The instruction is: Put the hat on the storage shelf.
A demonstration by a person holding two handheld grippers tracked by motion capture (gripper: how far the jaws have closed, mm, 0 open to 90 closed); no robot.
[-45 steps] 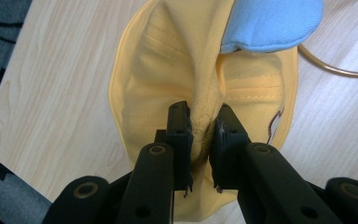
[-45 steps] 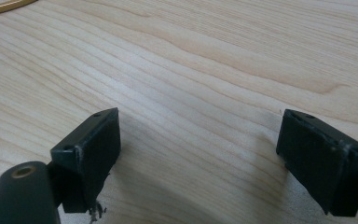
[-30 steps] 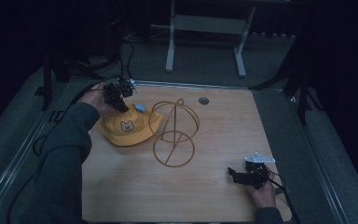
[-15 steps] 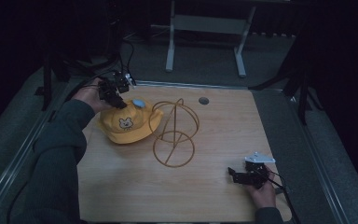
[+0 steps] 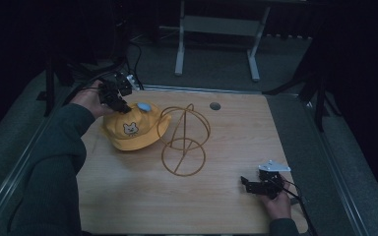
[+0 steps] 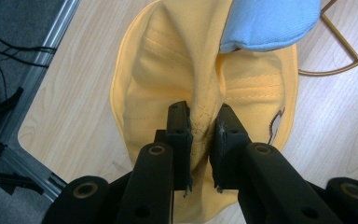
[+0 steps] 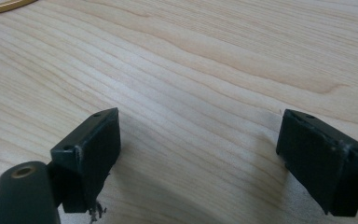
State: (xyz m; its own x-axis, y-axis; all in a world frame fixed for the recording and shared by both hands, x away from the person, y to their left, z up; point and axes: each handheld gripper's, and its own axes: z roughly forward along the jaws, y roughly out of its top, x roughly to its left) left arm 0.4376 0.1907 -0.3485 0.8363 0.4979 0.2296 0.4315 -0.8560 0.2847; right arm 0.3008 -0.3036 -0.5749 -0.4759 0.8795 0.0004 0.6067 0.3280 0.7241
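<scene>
A hat (image 5: 130, 131) is lying on the left rear part of the worktop (image 5: 128, 196), with a wire stand (image 5: 184, 142) sitting just to its right, touching its brim. The left gripper (image 5: 120, 104) is sitting at the hat's rear edge. The right gripper (image 5: 250, 185) is resting at the front right, well apart from both.

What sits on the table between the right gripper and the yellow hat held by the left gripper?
In the high view, the gold wire stand sits between the right gripper and the yellow hat; otherwise only bare wooden table.
</scene>
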